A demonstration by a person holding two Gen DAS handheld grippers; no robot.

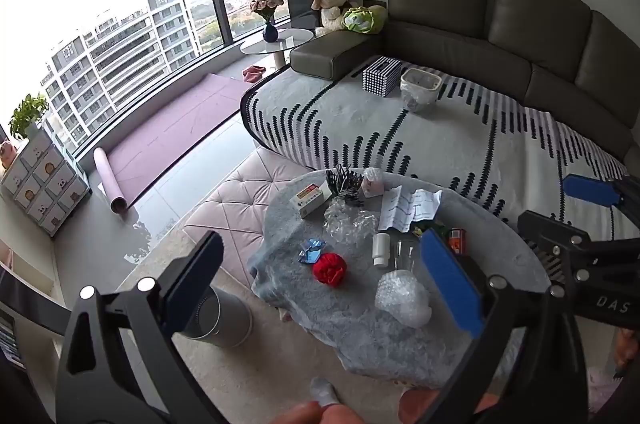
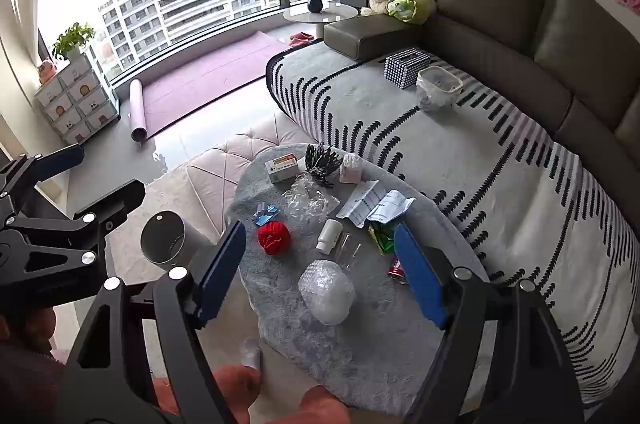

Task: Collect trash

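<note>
A round table under a grey fluffy cloth holds scattered litter: a red crumpled ball, a bubble-wrap wad, a white bottle, clear plastic film, paper slips, a blue wrapper, a green wrapper and a red can. My left gripper hovers above the table's near left, open and holding nothing. My right gripper hangs over the near right side, also open and holding nothing.
A lined waste bin stands on the patterned rug beside a dotted tissue box, in front of the grey sofa. A grey cylinder and a pink ottoman sit left of the table. The person's knees and a socked foot are below.
</note>
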